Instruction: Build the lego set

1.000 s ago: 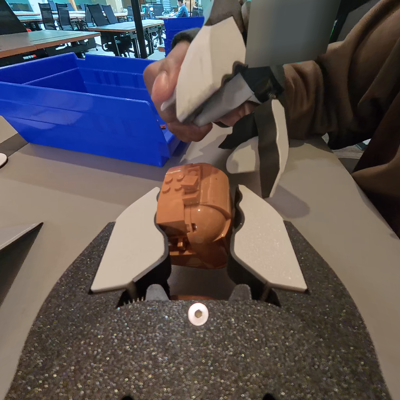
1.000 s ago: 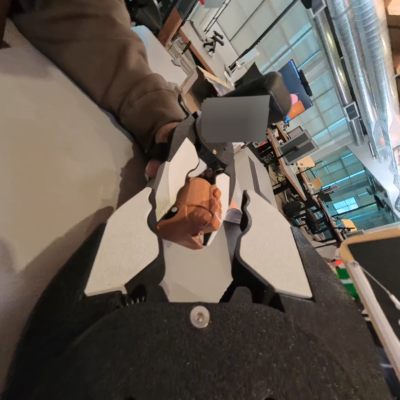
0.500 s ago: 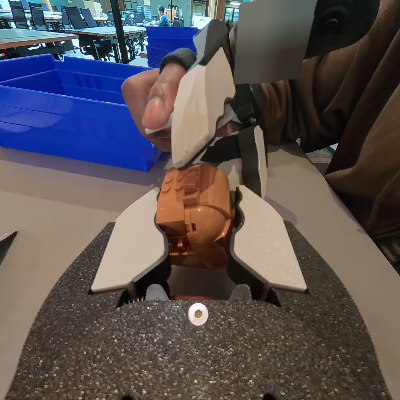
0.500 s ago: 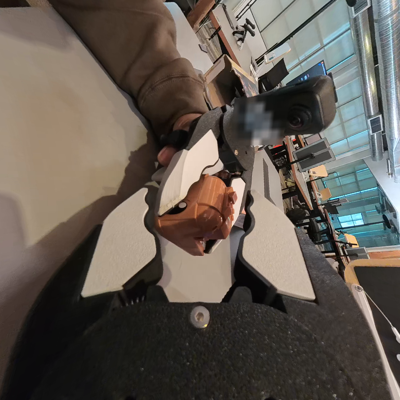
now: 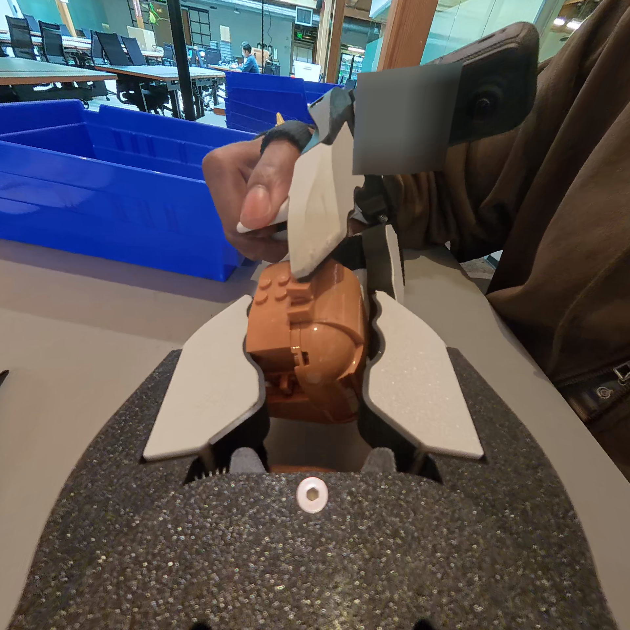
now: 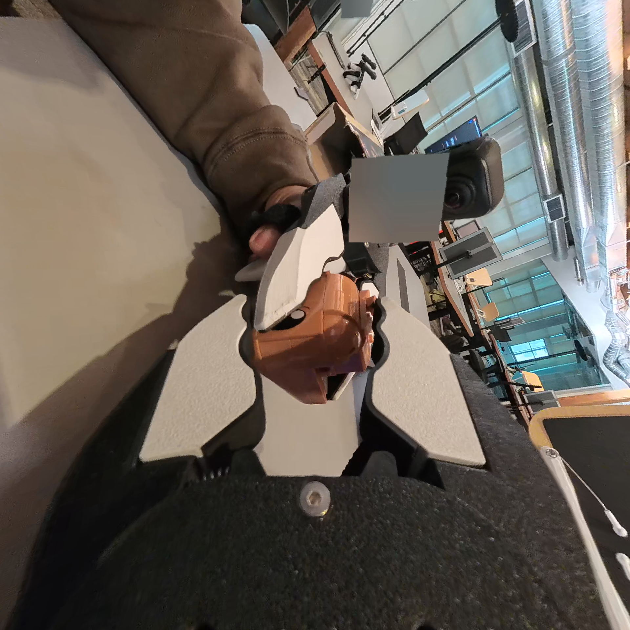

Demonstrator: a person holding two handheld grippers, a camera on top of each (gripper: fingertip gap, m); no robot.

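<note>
A brown lego assembly (image 5: 313, 341) with studs on top sits between the fingers of my left gripper (image 5: 312, 300), which is shut on it above the grey table. My right gripper (image 5: 347, 286) comes down from the far side. One of its white fingers (image 5: 317, 211) rests on the studded top and the other runs down the right side. In the right wrist view the assembly (image 6: 324, 334) fills the gap of my right gripper (image 6: 313, 300), touching both fingers. The left gripper (image 6: 303, 354) holds it from behind there.
A large blue bin (image 5: 102, 191) stands on the table (image 5: 85, 324) at the back left. A hand (image 5: 245, 191) and a brown sleeve (image 5: 562, 238) hold the right gripper. A black board with a wooden rim (image 6: 579, 443) lies at the right. Left and right tips are no more than a few centimetres apart.
My right gripper has come down onto the brown assembly and its fingers have closed in around it. My left gripper has kept its hold and stayed in place.
</note>
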